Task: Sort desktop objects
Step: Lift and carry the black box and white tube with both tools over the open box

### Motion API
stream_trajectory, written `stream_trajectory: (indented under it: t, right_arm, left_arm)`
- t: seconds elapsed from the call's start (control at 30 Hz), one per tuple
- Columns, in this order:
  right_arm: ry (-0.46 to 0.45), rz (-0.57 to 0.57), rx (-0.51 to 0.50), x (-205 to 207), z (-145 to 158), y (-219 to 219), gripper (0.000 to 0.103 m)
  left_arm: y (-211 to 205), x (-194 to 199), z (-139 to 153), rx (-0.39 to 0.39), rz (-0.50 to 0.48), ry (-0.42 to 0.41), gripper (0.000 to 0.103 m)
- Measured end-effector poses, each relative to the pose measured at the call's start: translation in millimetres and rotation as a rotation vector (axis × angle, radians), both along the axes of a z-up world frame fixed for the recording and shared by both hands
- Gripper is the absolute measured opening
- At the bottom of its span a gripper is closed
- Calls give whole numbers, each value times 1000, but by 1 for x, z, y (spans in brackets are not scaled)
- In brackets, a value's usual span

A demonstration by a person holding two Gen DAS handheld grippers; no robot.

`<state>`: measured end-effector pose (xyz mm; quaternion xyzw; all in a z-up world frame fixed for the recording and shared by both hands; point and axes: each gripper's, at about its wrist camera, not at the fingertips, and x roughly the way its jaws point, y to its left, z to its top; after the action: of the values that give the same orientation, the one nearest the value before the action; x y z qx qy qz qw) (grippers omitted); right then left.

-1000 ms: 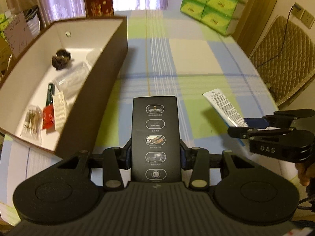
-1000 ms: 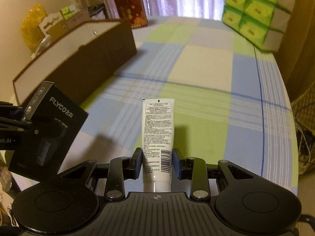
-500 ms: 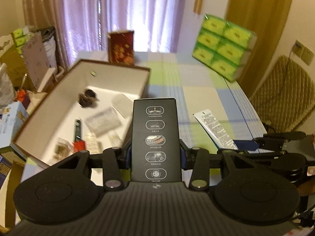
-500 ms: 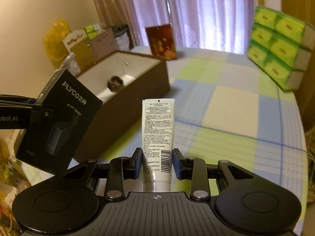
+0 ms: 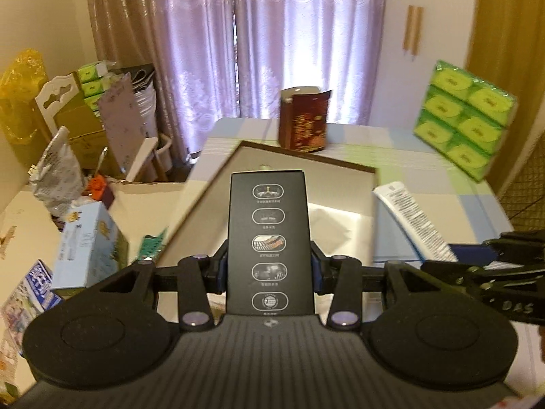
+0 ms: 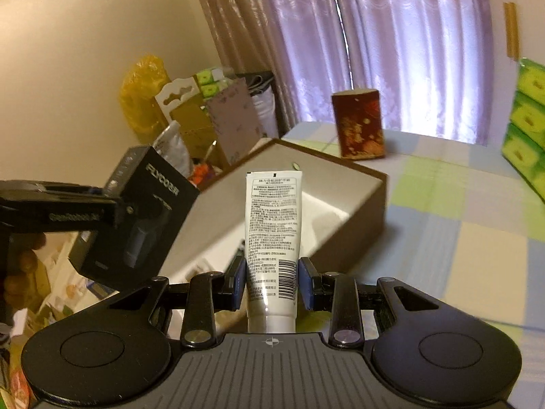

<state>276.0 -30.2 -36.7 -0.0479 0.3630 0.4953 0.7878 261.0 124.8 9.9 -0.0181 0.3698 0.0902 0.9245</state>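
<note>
My left gripper (image 5: pixel 269 267) is shut on a tall black box (image 5: pixel 269 238) with white round icons, held upright above the brown open carton (image 5: pixel 306 167). In the right wrist view that same black box (image 6: pixel 143 218) shows its side with white lettering at the left, clamped by the left gripper (image 6: pixel 112 209). My right gripper (image 6: pixel 272 283) is shut on a white tube (image 6: pixel 272 238) with printed text, cap end toward the camera, over the carton's (image 6: pixel 368 218) near wall. The white tube (image 5: pixel 412 221) also appears at the right of the left wrist view.
A dark red gift box (image 5: pixel 303 119) stands at the table's far end. A green tissue pack (image 5: pixel 463 129) sits at the right. The checked tablecloth (image 6: pixel 460 211) spreads right of the carton. Cardboard boxes, bags and a light blue box (image 5: pixel 88 245) crowd the left.
Both grippers rose and tilted up while holding their objects, and shifted left toward the carton. The view went from the tabletop to the curtains, and the carton now lies directly under both.
</note>
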Motion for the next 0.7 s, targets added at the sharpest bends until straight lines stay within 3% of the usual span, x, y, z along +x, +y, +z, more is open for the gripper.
stream_trajectory:
  t: [0.27, 0.5, 0.7]
  right_arm:
    - [41, -49, -14, 29, -10, 60, 30]
    - [38, -95, -90, 52, -35, 91, 30]
    - [30, -111, -148, 67, -53, 109, 30]
  left_arm:
    - [54, 51, -30, 15, -24, 95, 38]
    - [67, 94, -68, 38, -84, 190, 39]
    - [71, 121, -94, 54, -128, 216, 39]
